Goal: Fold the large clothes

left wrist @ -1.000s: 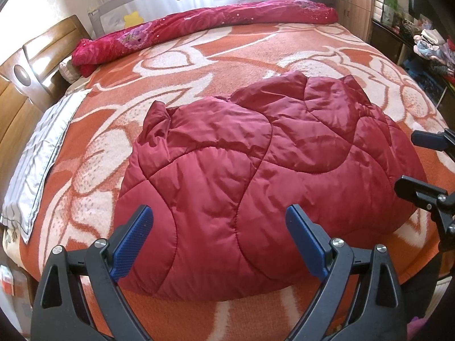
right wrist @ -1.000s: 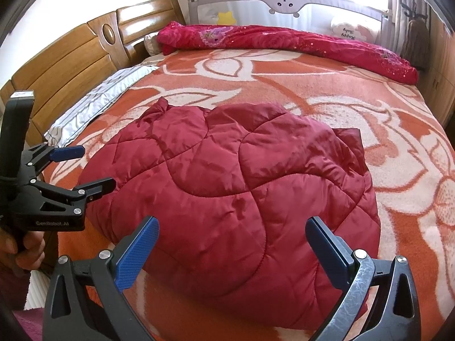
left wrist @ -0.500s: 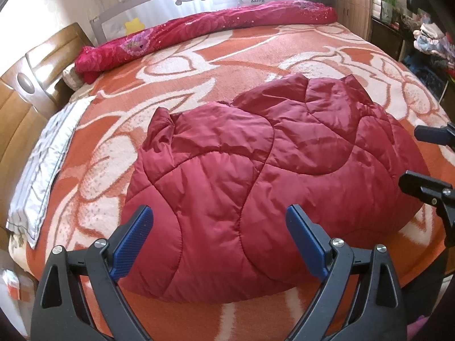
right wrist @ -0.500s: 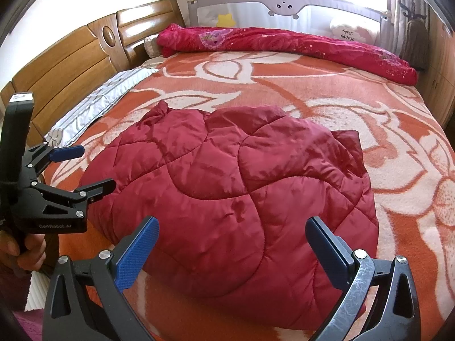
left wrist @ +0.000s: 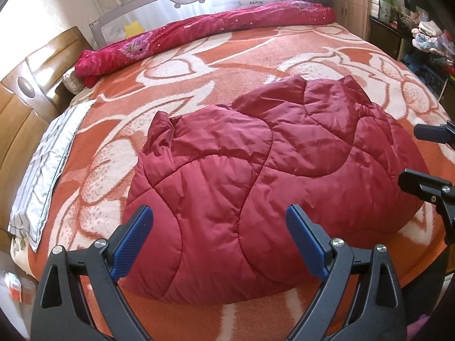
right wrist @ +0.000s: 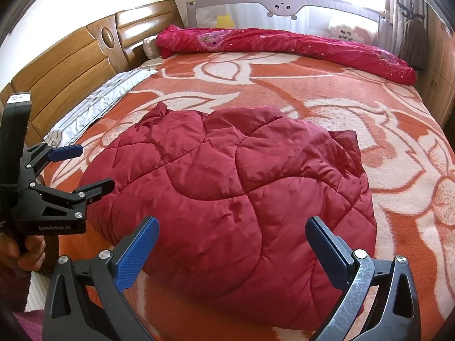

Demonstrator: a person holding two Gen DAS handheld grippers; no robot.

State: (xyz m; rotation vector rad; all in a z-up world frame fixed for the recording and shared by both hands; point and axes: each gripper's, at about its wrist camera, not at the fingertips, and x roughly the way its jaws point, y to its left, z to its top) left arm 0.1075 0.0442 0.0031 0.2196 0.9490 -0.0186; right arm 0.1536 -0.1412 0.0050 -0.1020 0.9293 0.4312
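A dark red quilted jacket (left wrist: 270,170) lies folded in a puffy heap on the orange and white bed blanket (left wrist: 227,65); it also shows in the right wrist view (right wrist: 233,193). My left gripper (left wrist: 219,241) is open and empty, held just in front of the heap's near edge. It also shows at the left of the right wrist view (right wrist: 85,170). My right gripper (right wrist: 233,253) is open and empty, just in front of the heap's near edge. Its fingers (left wrist: 426,159) show at the right of the left wrist view.
A rolled pink-red quilt (right wrist: 284,42) lies along the far side by a grey bed rail (right wrist: 278,2). A wooden headboard (right wrist: 65,65) and a white pillow (left wrist: 42,170) are at the left. Shelves with clutter (left wrist: 421,37) stand at the right.
Both grippers have drawn back a little from the jacket and stay open. The jacket has not moved.
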